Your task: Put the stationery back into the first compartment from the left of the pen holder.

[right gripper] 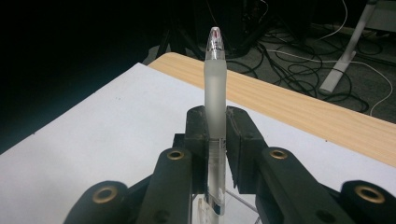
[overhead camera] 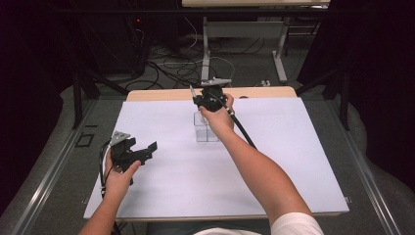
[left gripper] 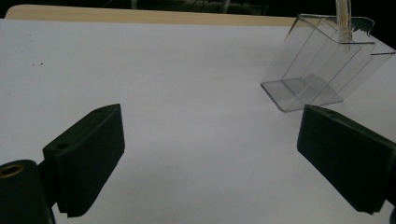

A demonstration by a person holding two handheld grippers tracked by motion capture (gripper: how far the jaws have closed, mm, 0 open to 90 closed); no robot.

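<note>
The worktop (overhead camera: 274, 171) is covered by a white sheet, with a strip of bare wood showing along its far edge at 12 o'clock. Beyond that edge the high view shows the floor (overhead camera: 244, 63) strewn with cables (overhead camera: 166, 68) and the legs of another table (overhead camera: 205, 49); the right gripper view shows the same cables from lower down.

A clear box (overhead camera: 206, 128) stands on the sheet a little toward 12 o'clock from the middle. The high view shows it partly behind the right hand (overhead camera: 218, 116). The left gripper view shows what the high view cannot: the box (left gripper: 322, 70) is open-topped and divided inside, and a pale pen (left gripper: 344, 21) reaches down into it from above.

The left gripper (overhead camera: 145, 149) is held over the sheet toward 8 o'clock, well apart from the box. Its jaws are spread wide, and the left gripper view shows bare sheet between them.

The right gripper (overhead camera: 201, 98) is above the box. The right gripper view shows its jaws pressed onto the pen (right gripper: 215, 93), pinching the barrel partway along; the frosted upper part and clear tip with a red mark stand above the jaws.
</note>
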